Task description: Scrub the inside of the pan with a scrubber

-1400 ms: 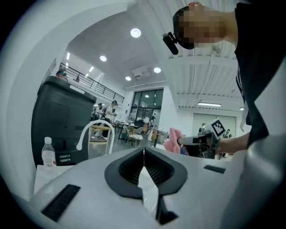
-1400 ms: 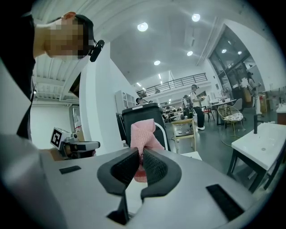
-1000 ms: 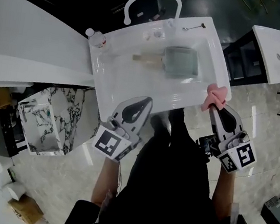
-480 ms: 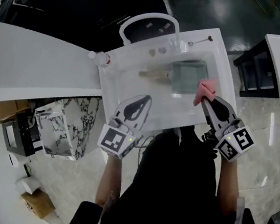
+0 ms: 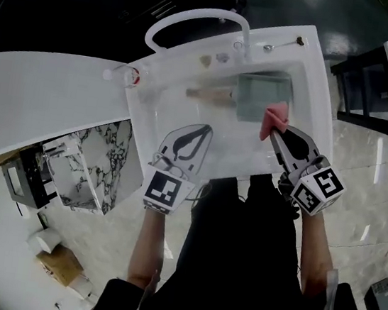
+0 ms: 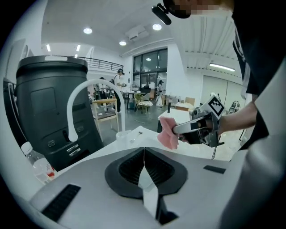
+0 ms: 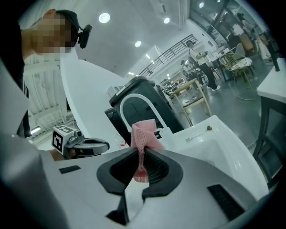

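Bottle: a clear bottle (image 5: 122, 74) is standing at the far left corner of the white sink (image 5: 150, 109), beside the counter (image 5: 44, 101).
Left gripper: the left gripper (image 5: 203, 128) is hovering over the near part of the basin, its jaws pressing together with nothing between them.
Faucet: a white arched faucet (image 5: 191, 20) is rising behind the sink.
Pan: the square grey pan (image 5: 258, 94) is lying in the far right part of the basin, its wooden handle (image 5: 210, 94) pointing left.
Scrubber: the pink scrubber (image 5: 276, 118) is hanging at the pan's near right corner; whether it is touching the pan cannot be told.
Right gripper: the right gripper (image 5: 274, 132) is clamping the scrubber, which is sticking up past its tips.
Spoon: a spoon (image 5: 281, 45) is lying on the sink's far right rim.
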